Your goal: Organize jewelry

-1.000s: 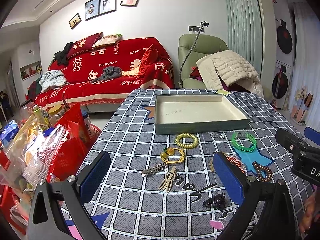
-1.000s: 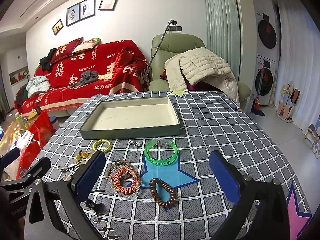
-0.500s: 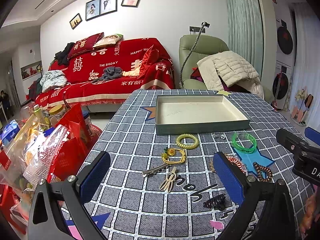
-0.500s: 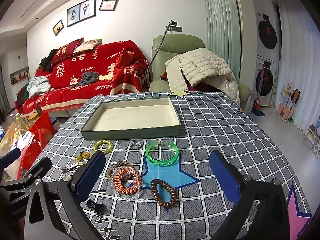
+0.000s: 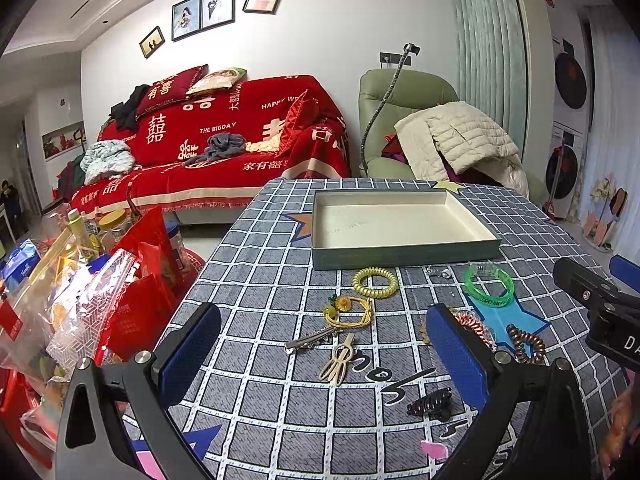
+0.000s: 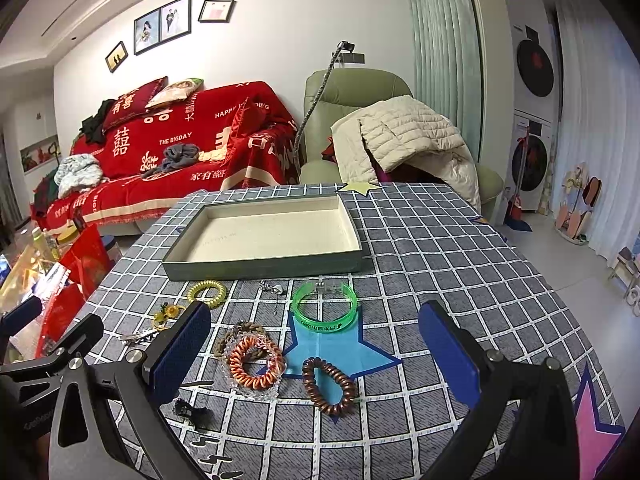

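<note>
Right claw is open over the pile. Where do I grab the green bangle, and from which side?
Take the green bangle by its near rim, coming straight down from above with one finger inside the ring and one outside. It lies flat on the tablecloth with an open centre, and the band is thin. The right claw is already open.

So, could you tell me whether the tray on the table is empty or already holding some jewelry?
Empty. The tray's pale floor is bare in both views; the hair ties and green bangle lie on the tablecloth.

table (image 6: 460, 264) — grid cloth | on it: empty tray (image 6: 264, 268), green bangle (image 6: 324, 306), coil hair ties (image 6: 330, 386), clips (image 5: 338, 360)
</note>
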A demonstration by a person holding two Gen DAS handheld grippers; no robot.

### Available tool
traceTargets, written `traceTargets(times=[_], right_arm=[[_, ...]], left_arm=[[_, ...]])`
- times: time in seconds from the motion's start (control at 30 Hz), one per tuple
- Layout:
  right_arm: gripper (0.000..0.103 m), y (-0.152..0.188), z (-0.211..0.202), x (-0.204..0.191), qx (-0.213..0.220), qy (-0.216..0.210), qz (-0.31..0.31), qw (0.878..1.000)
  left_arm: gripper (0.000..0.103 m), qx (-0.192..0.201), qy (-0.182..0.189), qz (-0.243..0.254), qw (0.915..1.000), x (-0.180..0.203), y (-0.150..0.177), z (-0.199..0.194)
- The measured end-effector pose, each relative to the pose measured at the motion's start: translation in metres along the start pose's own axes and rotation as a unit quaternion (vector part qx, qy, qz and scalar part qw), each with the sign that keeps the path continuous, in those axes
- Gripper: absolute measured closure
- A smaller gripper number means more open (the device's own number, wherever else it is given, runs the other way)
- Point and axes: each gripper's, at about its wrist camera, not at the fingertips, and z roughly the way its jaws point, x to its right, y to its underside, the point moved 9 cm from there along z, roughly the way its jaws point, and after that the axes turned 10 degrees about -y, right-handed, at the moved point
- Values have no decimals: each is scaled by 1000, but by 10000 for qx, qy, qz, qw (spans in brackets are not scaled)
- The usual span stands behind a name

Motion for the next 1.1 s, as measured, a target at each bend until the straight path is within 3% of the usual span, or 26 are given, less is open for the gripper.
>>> traceTargets(times=[1.1], right_arm=[[0,-1,0,4,-57,-9,73,10000]], left_arm=[[0,-199,6,-27,9998,-5,4,9]])
